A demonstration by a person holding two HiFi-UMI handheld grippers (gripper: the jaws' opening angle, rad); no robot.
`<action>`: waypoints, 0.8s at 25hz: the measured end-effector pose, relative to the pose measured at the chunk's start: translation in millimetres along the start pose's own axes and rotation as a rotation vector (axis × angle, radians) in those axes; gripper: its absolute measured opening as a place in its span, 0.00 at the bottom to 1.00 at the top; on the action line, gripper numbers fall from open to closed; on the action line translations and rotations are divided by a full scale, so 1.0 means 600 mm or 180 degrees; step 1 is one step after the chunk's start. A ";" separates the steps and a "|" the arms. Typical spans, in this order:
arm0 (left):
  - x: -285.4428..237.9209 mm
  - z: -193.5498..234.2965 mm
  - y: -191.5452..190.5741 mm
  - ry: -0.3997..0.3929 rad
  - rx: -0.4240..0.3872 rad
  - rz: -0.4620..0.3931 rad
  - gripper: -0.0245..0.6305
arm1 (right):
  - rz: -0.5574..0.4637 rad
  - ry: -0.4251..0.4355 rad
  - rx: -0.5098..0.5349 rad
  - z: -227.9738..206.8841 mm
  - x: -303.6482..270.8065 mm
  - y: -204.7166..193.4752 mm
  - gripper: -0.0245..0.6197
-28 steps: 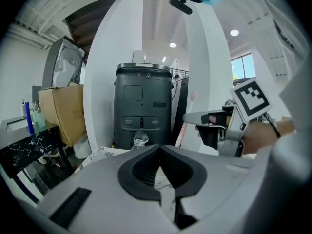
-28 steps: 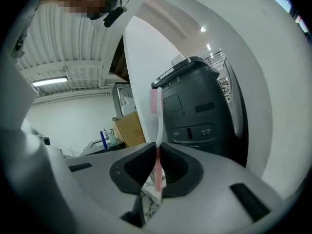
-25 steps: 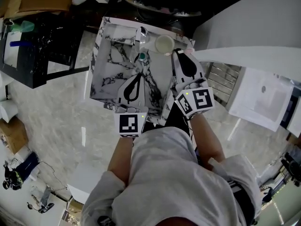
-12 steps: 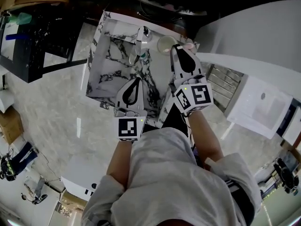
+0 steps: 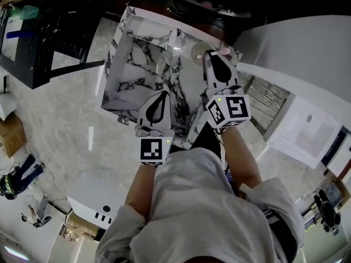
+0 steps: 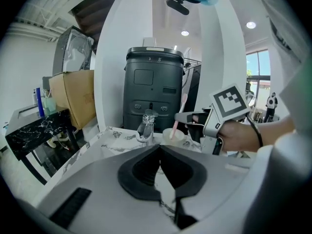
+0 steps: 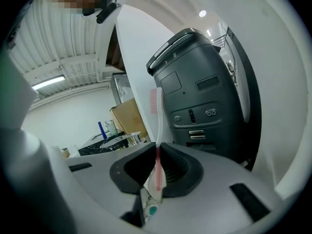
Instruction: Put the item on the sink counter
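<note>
A pink toothbrush (image 7: pixel 156 130) stands upright between the jaws of my right gripper (image 7: pixel 157 152), which is shut on its handle, bristles up. In the head view this gripper (image 5: pixel 213 56) hovers at the marble sink counter's (image 5: pixel 122 43) far right corner, beside a pale cup (image 5: pixel 201 50) and the faucet (image 5: pixel 174 45); the toothbrush (image 5: pixel 224 52) pokes out at its tip. My left gripper (image 5: pixel 163 95) hangs over the basin, shut and empty. The left gripper view shows its jaws (image 6: pixel 160 147) together, with the faucet (image 6: pixel 146 126), cup (image 6: pixel 173 134) and toothbrush (image 6: pixel 182 113) ahead.
A tall dark grey appliance (image 6: pixel 153 91) stands right behind the sink, close to the right gripper (image 6: pixel 214 118). A black marbled table (image 5: pixel 38 43) and a cardboard box (image 6: pixel 73 94) are to the left. A white curved wall (image 5: pixel 296 43) runs along the right.
The head view has swung a little. Both grippers have edged slightly toward the sink's far side. The right one still holds the toothbrush beside the cup.
</note>
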State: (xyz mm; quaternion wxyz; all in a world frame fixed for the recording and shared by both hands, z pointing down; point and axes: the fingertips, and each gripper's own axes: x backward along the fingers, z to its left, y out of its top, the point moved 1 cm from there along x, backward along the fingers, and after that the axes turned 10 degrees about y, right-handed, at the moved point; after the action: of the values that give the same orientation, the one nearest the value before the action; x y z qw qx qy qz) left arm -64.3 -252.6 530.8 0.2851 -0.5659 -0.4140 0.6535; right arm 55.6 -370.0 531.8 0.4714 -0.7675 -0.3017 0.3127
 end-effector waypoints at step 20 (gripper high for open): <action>-0.028 -0.023 -0.024 -0.0148 0.0030 0.0158 0.05 | 0.0247 -0.0043 -0.0032 -0.021 -0.011 -0.040 0.07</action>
State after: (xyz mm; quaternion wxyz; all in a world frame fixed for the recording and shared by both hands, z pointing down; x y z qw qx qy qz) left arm -48.7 -256.8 551.5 0.2618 -0.5593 -0.4033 0.6753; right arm 57.2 -372.8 559.5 0.4530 -0.7788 -0.2764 0.3345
